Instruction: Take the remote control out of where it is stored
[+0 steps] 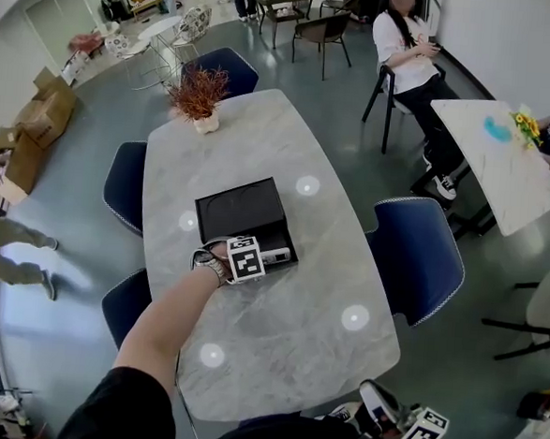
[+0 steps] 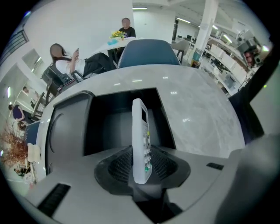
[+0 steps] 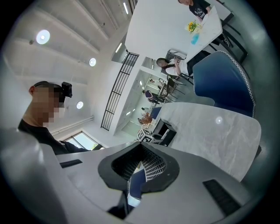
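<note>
Four blue padded chairs (image 1: 418,257) with rounded backs stand close around the long tabletop (image 1: 277,327), a pale grey marble-patterned slab with rounded corners that throws back round spots of ceiling light. At its far end a dried, rust-coloured plant (image 1: 199,91) sits in a small white pot, well apart from everything else. Near the middle lies a flat, square black box (image 1: 243,207), open at the top, with low matte walls.

Reaching down over the box's near right corner is the left hand-held gripper (image 2: 142,166), carried on a bare forearm with a metal wristwatch (image 1: 211,266). Its ribbed black pads are closed on the near end of the remote control (image 2: 141,131), a slim white plastic bar. The remote control stands on its long edge over the box's dark interior, its small screen and coloured buttons facing right. The box's walls lie on either side of it.

Off the tabletop's near right corner, the right hand-held gripper (image 3: 141,165) has its jaws drawn together, empty, and looks across the slab toward the box.

Further right stands a second white table (image 1: 498,183) bearing yellow flowers (image 1: 524,123), and a person (image 1: 405,45) sits on a dark chair beside it
</note>
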Motion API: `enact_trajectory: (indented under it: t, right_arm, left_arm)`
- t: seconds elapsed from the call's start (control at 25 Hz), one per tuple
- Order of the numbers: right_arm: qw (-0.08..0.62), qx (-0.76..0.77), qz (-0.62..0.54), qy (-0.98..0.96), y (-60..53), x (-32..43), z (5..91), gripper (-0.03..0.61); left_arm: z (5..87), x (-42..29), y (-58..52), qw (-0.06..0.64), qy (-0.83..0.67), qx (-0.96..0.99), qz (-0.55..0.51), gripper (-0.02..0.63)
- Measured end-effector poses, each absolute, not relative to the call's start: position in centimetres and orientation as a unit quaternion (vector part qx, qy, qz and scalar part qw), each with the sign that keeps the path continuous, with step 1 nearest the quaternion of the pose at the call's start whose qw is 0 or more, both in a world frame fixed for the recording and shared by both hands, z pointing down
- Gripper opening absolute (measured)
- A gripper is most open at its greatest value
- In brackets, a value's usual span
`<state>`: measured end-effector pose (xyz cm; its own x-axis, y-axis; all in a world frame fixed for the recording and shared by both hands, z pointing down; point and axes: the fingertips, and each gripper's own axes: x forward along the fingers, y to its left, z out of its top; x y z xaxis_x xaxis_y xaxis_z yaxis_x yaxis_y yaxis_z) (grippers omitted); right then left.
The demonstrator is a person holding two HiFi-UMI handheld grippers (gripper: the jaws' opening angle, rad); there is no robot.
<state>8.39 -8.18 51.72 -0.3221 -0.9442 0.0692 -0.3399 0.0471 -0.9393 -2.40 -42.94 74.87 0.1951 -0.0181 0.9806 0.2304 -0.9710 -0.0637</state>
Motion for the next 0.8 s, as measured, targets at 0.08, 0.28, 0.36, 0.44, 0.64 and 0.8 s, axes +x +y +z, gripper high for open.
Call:
enact_trajectory:
  t: [0.08,0.28,0.36,0.44,0.64,0.8]
  right_arm:
    - [0.313,-0.492,-0.482,0.654,-8.1,8.4,51.6,0.008]
    - [0.313,-0.489,-0.483,0.655,-8.1,8.3,51.5,0.008]
    - [0.308,-0.486,-0.481,0.661,-8.2,8.2,51.4,0.008]
    - [0.300,-0.484,-0.477,0.669,-8.2,8.3,51.4,0.008]
    - [0.296,-0.456,-0.480,0.689,-8.5,7.7,50.5,0.008]
    - [0.284,-0.421,-0.481,0.715,-8.5,6.9,49.8,0.008]
  left_arm:
    - [74.5,-2.2,-43.5,0.073,-0.044,-0.784,-0.615,0.115]
    - [73.3,-3.0,-44.8,-0.005,0.019,-0.818,-0.575,0.107]
    - [72.2,-3.1,-44.9,-0.064,0.040,-0.840,-0.538,0.107]
    - [70.6,-3.2,-45.1,-0.113,0.062,-0.860,-0.494,0.107]
    - [65.7,-3.1,-43.8,-0.205,0.098,-0.896,-0.383,0.107]
    - [61.8,-3.9,-41.4,-0.256,0.122,-0.908,-0.309,0.107]
